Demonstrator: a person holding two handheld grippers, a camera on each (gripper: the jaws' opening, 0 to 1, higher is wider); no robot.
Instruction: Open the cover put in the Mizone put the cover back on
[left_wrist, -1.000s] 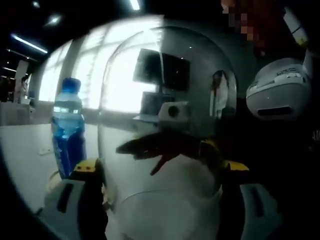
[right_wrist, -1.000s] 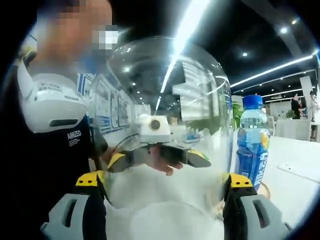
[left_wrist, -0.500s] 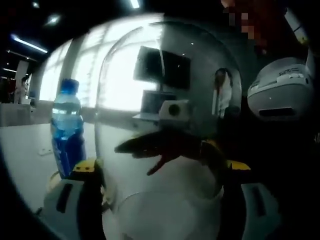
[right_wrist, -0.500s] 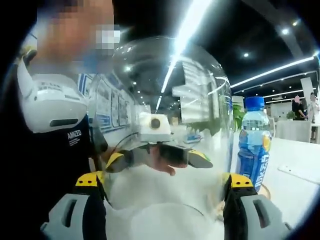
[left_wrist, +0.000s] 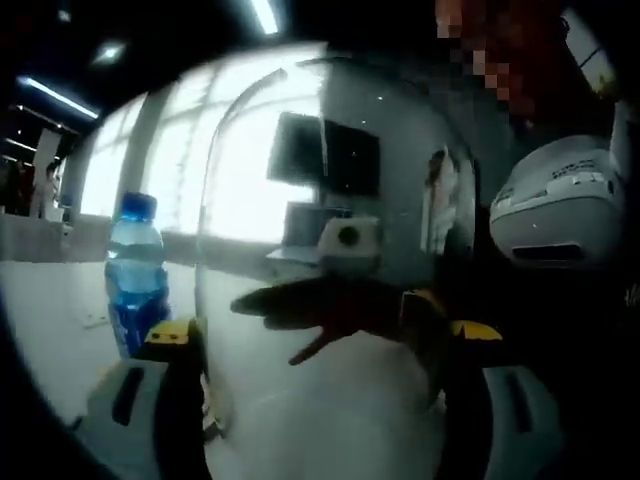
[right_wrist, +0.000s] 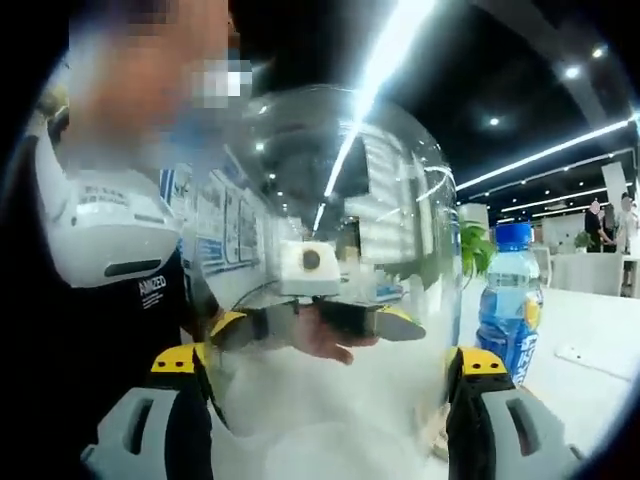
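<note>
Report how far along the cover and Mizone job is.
Done: the clear dome cover looks lifted clear of the table, gripped between the left tongs and the right tongs, one on each side. In hand: holding it up beside the Mizone bottle, which stands upright on the white table, outside the cover. Left: place the bottle where it belongs and set the cover back down.

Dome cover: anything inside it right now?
Nothing sits inside the clear dome cover. Through its glass you see the opposite gripper clamped on the far side. The blue bottle stands outside, beside it. The cover's bottom edge is out of frame.
</note>
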